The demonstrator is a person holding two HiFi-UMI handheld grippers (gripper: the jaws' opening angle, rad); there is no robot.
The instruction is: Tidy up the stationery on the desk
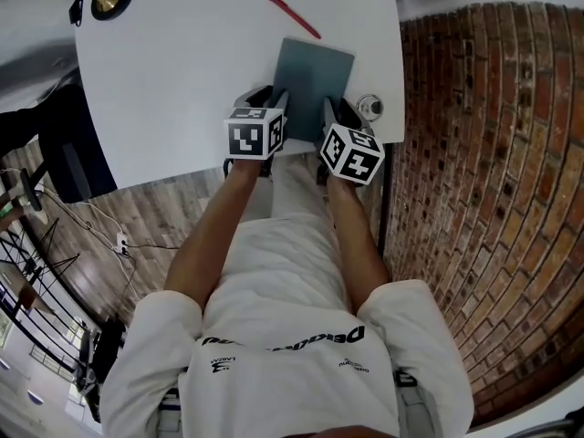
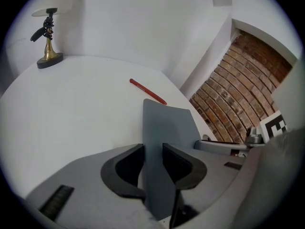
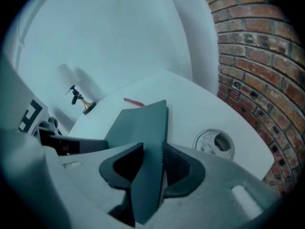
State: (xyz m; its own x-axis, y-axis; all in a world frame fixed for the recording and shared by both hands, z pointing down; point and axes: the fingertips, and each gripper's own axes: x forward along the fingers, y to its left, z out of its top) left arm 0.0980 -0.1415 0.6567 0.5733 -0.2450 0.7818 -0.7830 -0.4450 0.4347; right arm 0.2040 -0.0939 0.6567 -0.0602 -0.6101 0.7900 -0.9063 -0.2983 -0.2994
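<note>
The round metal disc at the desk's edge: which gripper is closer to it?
Right. The right gripper grips the grey notebook on the side next to the round metal disc; the left gripper grips the notebook's opposite side, farther from it.

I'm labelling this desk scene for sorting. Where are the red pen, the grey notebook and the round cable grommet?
red pen (image 1: 294, 16), head view, middle of its barrel.
grey notebook (image 1: 313, 78), head view, centre of its cover.
cable grommet (image 3: 205, 144), right gripper view, left part of its round lid.
</note>
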